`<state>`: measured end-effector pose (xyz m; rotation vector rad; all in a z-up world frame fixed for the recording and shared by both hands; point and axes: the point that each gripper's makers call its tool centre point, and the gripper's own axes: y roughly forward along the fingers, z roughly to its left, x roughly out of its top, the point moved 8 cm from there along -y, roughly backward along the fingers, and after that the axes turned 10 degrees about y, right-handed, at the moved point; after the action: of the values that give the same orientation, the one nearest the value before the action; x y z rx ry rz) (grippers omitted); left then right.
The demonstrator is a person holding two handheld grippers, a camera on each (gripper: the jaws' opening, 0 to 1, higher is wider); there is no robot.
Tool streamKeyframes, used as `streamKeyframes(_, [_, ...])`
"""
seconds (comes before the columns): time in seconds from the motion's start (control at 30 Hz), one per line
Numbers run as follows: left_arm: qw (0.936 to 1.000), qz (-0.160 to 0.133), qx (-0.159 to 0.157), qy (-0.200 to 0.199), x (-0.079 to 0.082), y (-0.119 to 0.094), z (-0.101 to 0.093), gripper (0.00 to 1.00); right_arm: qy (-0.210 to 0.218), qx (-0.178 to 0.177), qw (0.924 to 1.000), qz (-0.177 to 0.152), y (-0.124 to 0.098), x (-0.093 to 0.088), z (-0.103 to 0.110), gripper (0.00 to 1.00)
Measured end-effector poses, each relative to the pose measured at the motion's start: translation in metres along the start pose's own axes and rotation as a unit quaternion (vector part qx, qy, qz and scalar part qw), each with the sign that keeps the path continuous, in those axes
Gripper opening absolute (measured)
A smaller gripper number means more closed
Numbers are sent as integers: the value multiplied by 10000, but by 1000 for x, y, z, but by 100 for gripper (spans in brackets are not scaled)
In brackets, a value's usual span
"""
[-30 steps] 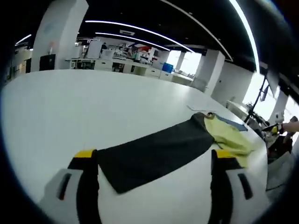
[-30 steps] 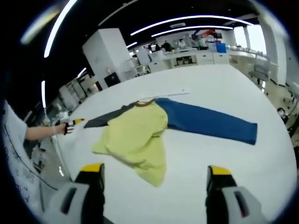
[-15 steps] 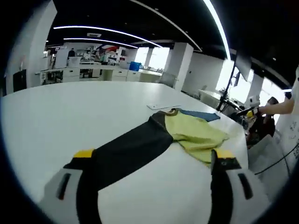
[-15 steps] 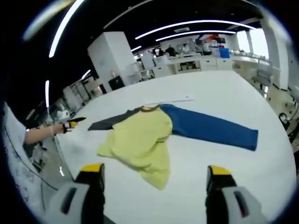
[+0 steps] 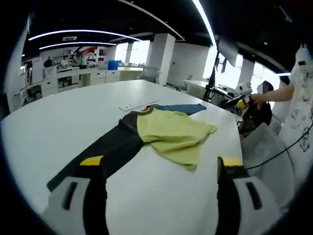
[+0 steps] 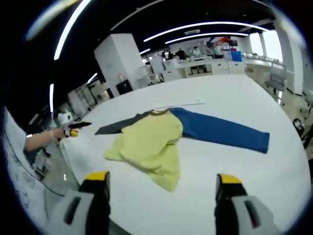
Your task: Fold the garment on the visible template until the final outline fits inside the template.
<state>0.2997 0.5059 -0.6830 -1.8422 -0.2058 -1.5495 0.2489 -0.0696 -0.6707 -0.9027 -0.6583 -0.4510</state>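
The large white round-edged table carries a spread yellow long-sleeved garment with one black and one blue sleeve; a thin white strip lies just beyond its collar.

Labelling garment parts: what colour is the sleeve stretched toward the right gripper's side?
Blue sleeve, clearest in the right gripper view.

The garment is lying spread on the white table, ahead of the left gripper's parted jaws.
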Motion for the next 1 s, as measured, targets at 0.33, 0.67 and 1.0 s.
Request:
streamKeyframes(0.33, [9997,-110,-150,124,13,7,-26,88,-32,23,10000,-18,-10,-4,-1,89])
streamKeyframes(0.67, [9992,-388,-106,-53,21,10,-48,86,-73,159,9998,-30,-11,-1,-1,88])
streamKeyframes(1.0, [9982,-582,-149,-37,24,12,-74,84,-94,275,9996,38,1,-3,3,87])
